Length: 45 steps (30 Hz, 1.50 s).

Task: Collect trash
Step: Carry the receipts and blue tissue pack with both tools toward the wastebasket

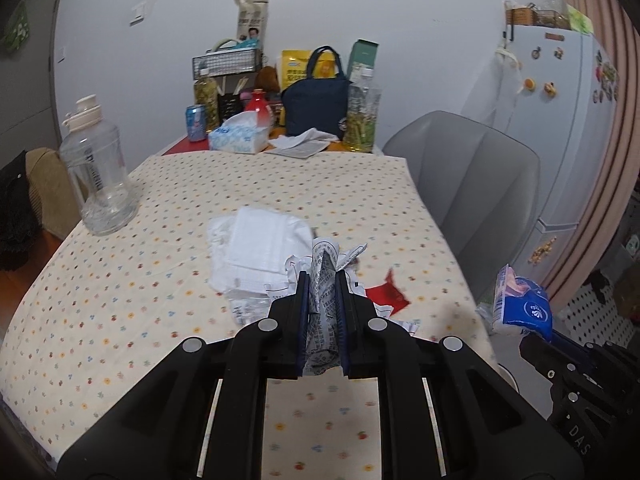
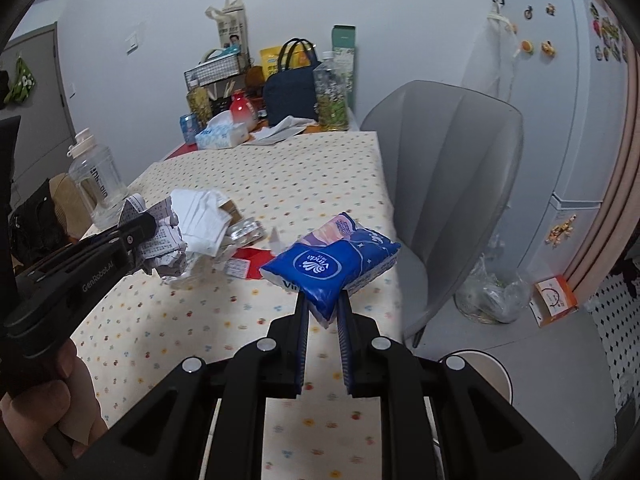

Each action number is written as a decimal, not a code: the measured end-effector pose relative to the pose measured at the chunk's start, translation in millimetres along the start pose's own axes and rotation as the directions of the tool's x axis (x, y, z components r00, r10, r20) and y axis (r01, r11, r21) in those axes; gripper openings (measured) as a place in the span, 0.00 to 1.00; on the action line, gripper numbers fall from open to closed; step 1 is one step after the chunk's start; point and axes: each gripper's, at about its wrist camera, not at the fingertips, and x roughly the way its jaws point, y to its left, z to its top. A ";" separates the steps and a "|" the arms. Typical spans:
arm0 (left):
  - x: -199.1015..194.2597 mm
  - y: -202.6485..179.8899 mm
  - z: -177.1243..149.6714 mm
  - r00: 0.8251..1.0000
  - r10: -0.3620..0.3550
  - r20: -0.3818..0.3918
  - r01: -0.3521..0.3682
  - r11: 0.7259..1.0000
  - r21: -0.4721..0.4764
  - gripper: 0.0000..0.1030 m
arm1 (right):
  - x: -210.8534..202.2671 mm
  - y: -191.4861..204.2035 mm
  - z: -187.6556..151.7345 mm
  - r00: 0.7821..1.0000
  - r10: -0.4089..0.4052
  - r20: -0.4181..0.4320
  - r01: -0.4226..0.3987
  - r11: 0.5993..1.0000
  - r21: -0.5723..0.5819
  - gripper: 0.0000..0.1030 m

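Left hand-held gripper (image 1: 323,280) pinched crumpled paper (image 1: 326,276): light, crushable. Right hand-held gripper (image 2: 323,308) clamped soft tissue pack (image 2: 332,264) by its corner; slippery film, grab deeper.

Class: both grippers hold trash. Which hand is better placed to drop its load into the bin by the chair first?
Probably the right gripper: its blue tissue pack hangs past the table's edge, nearest the white bin. The left gripper holds crumpled paper over the table.

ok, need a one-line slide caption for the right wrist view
Right tool shut on a blue tissue pack above the dotted tablecloth; left tool holds crumpled printed paper.
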 end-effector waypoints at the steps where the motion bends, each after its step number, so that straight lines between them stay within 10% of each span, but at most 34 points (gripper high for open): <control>1: 0.4 -5.1 0.4 1.000 -0.008 -0.001 0.008 1.000 0.005 0.13 | -2.2 -6.1 -0.2 1.000 -0.007 0.004 0.007 1.000 0.008 0.14; 45: 87.7 -232.9 -23.6 0.957 -0.210 -0.197 0.260 0.926 0.273 0.13 | 25.3 -231.6 -58.8 0.960 -0.252 -0.124 0.280 0.895 0.348 0.15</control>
